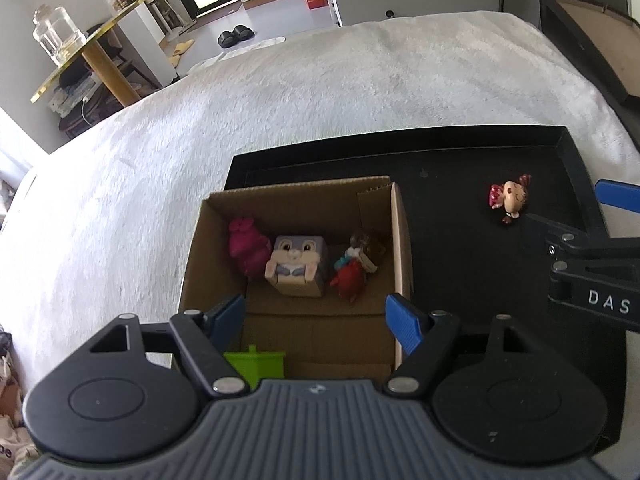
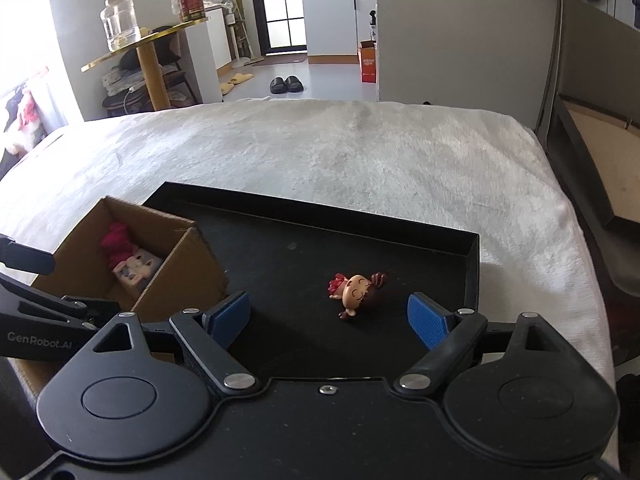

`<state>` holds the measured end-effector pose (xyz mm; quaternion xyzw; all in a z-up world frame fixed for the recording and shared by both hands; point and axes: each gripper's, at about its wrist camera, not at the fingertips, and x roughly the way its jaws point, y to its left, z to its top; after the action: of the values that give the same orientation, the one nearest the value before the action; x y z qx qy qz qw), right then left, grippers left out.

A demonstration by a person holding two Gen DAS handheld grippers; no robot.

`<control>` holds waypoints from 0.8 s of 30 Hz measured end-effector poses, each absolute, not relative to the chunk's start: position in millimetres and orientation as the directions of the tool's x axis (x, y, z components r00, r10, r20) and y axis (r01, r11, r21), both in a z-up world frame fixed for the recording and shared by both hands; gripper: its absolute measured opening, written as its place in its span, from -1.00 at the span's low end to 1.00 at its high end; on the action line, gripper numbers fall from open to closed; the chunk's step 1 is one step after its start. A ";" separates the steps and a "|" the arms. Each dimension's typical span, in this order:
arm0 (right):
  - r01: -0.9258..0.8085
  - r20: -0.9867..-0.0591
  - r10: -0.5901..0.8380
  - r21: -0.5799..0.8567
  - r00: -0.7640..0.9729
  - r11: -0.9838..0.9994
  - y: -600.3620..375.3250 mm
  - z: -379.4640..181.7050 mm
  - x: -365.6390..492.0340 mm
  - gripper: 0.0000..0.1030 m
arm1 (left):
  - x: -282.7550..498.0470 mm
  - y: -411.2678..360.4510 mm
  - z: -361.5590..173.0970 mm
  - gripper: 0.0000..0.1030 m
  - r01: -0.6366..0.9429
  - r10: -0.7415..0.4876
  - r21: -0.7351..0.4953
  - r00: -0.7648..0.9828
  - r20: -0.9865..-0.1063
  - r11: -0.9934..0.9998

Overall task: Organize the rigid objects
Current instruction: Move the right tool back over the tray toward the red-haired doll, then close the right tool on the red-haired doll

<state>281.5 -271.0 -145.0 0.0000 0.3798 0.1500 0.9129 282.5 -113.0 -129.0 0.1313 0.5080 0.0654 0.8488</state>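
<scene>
Doll (image 2: 358,291): lying flat on tray (image 2: 474,248) — just ahead of right gripper (image 2: 329,318), long axis crosswise.
Left gripper (image 1: 316,320): over box (image 1: 400,240).
Fingers: both wide, empty.

Lit by daylight from the glass door (image 2: 282,4) and blown out white at left. Sharp in the centre, bent by fisheye toward the edges. Soft shadows on the black tray (image 2: 474,246).

green toy (image 1: 256,364): left tongs' body is covering its lower half, can't tell what it is
cardboard box (image 2: 180,276): its wall is hiding most of what's inside
black tray (image 1: 576,168): running off the right edge
</scene>
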 end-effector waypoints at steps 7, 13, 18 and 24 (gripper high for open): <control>-0.220 -0.689 0.291 0.193 0.664 0.956 -279.1 -167.5 303.6 0.58 | 308.2 -124.6 -135.7 0.48 0.022 0.295 0.349 0.488 -0.822 0.937; -0.203 -0.699 0.294 0.213 0.652 0.956 -280.1 -190.0 317.9 0.46 | 327.0 -136.9 -143.4 0.48 0.022 0.365 0.433 0.500 -0.785 0.901; -0.193 -0.698 0.282 0.206 0.658 0.959 -277.3 -202.4 327.5 0.46 | 333.4 -137.9 -152.6 0.48 0.028 0.412 0.490 0.500 -0.762 0.871; -0.179 -0.714 0.291 0.230 0.637 0.957 -276.5 -216.0 336.0 -0.13 | 333.9 -130.5 -160.3 0.48 0.027 0.435 0.506 0.472 -0.767 0.862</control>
<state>336.0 -276.5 -216.0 0.0691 0.4055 0.1301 0.9021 333.9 -130.5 -160.3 0.2317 0.4989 0.1234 0.8260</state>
